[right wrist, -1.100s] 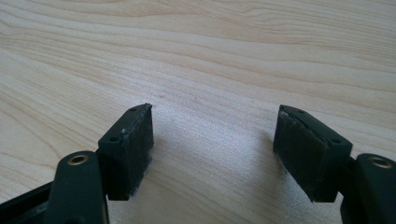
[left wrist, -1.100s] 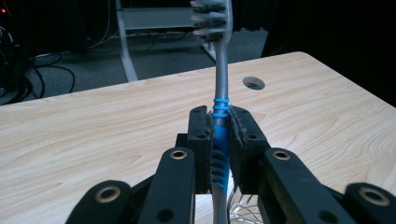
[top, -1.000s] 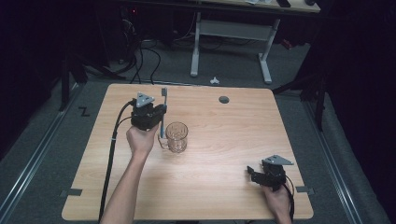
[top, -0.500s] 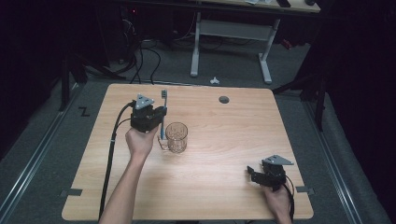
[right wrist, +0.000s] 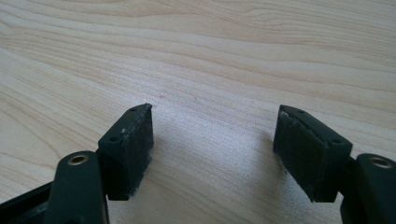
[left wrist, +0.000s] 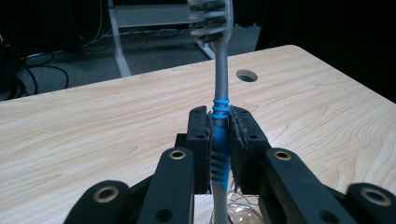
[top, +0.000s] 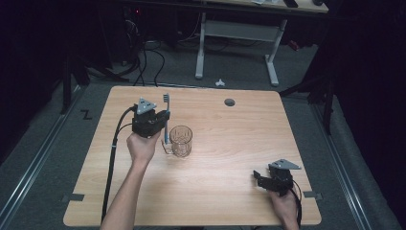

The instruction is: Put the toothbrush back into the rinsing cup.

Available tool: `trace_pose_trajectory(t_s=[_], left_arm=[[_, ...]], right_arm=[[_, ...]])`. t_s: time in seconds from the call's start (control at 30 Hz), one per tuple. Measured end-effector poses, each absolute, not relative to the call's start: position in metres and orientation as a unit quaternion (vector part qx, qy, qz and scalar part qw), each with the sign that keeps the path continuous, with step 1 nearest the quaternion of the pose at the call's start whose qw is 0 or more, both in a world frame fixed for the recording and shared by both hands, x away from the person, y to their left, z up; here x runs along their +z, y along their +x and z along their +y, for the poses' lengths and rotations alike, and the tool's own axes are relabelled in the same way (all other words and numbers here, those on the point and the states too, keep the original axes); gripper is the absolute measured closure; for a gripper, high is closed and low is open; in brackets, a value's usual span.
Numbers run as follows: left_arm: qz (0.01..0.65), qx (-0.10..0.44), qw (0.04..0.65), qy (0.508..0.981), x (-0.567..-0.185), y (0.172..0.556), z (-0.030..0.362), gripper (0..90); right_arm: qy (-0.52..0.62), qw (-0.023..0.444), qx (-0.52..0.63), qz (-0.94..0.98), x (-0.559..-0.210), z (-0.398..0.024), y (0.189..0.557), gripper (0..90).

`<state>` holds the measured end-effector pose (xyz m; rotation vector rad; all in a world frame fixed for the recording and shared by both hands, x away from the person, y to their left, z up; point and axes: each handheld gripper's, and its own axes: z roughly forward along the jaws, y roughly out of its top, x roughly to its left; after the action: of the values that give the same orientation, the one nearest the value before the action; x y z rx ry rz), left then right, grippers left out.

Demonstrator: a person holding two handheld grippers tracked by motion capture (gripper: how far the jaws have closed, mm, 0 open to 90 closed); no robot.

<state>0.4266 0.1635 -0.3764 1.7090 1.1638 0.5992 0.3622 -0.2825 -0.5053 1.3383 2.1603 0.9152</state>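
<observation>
Gripping the toothbrush unchanged, left fingers stay clamped; right fingers remain spread, empty

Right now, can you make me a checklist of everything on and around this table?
Surface: wooden table, bare wood with a round hole near the far edge.
Job's things: toothbrush held upright, bristles up; clear glass cup standing beside it.
Clutter: nothing seen on the table.
Grippers: left gripper shut on the toothbrush handle; right gripper open, nothing between its jaws, low over the wood at the near right corner.
Cables: black cable trails from the left gripper down off the near edge.
Surroundings: dark room, a second desk's white legs, floor cables behind.
</observation>
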Motion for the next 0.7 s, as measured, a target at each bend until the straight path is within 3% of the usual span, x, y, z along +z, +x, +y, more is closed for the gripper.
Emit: trace_pose_trajectory(t_s=[0.7], left_arm=[[0.470,0.239,0.472,0.706,-0.3771,0.4173,0.1673,79.1]], right_arm=[[0.483,0.219,0.331,0.781,-0.5053,-0.2824,0.3623,28.8]])
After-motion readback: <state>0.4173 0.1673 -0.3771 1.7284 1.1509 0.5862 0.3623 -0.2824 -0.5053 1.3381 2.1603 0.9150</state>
